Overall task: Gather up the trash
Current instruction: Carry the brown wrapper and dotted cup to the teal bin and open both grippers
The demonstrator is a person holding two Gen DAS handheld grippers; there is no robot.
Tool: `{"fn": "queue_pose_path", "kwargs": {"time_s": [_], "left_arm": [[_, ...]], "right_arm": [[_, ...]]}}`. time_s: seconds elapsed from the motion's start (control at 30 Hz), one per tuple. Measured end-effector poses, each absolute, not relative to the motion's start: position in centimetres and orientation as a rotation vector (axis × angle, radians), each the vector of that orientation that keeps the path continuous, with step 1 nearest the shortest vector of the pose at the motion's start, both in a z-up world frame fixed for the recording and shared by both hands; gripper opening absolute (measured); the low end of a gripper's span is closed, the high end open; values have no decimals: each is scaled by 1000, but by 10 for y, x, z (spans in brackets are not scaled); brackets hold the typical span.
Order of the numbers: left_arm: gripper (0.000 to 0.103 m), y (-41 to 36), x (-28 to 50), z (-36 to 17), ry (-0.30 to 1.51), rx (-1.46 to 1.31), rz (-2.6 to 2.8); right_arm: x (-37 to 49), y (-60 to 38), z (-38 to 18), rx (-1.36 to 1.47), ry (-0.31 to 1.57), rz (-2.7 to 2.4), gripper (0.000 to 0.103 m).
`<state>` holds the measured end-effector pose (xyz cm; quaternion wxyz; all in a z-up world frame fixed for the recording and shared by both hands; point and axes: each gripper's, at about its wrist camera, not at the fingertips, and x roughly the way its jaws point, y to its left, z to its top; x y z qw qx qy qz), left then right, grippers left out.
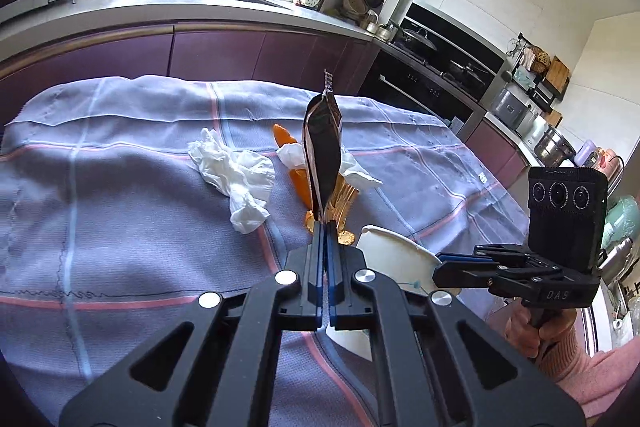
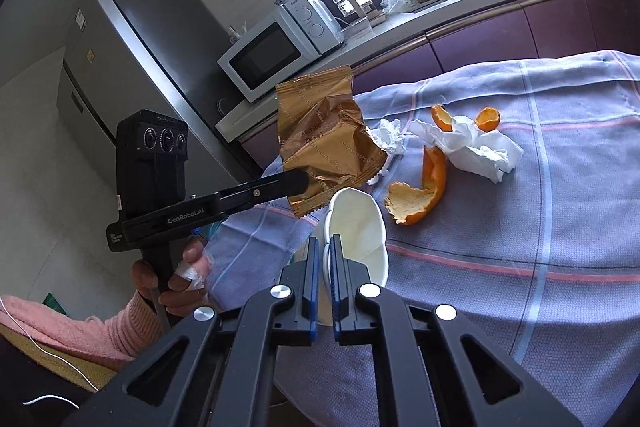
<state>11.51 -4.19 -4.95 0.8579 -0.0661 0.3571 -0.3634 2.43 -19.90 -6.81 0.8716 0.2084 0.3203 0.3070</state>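
My left gripper (image 1: 324,225) is shut on a brown-gold snack wrapper (image 1: 323,151) and holds it upright above the table; it also shows in the right wrist view (image 2: 326,143), pinched by the left gripper (image 2: 298,183). My right gripper (image 2: 326,247) is shut on the rim of a white paper cup (image 2: 356,223), held tilted at the table's near edge; the cup also shows in the left wrist view (image 1: 394,247) beside the right gripper (image 1: 440,261). Orange peels (image 2: 420,193) and crumpled white tissues (image 2: 472,143) lie on the cloth.
A blue-grey checked cloth (image 2: 520,227) covers the table. A second tissue wad (image 1: 236,175) lies left of the wrapper. Behind stand purple cabinets, a counter with a microwave (image 2: 276,47), a fridge (image 2: 132,59) and a stove (image 1: 440,55).
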Motion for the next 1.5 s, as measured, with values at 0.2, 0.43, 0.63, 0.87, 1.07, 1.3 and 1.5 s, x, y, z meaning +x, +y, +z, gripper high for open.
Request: {"fn": "queue_pose_path", "kwargs": {"time_s": [0.2,0.43,0.63,0.87,1.07,1.3,1.5], "left_arm": [[2,-2,101,-34,698,-158,-714],[2,50,85,-29,672,-183,-637],[2,98,70,-24,651,-213,-561],[2,152,54,-18,622,-253,-452],[2,197,43,-12,595,-279,-347],[2,252,31,-7,570,-305,-223],[2,297,26,-15,574,-332,-129]], "right_arm": [[29,-186,-57,404,655,642,3],[39,-164,-46,363,644,674,3],[46,-141,-35,332,631,714,3],[59,-111,-22,297,619,778,3],[77,-71,-11,267,614,851,3],[102,-16,-1,238,620,952,3],[122,28,5,219,625,1019,3]]}}
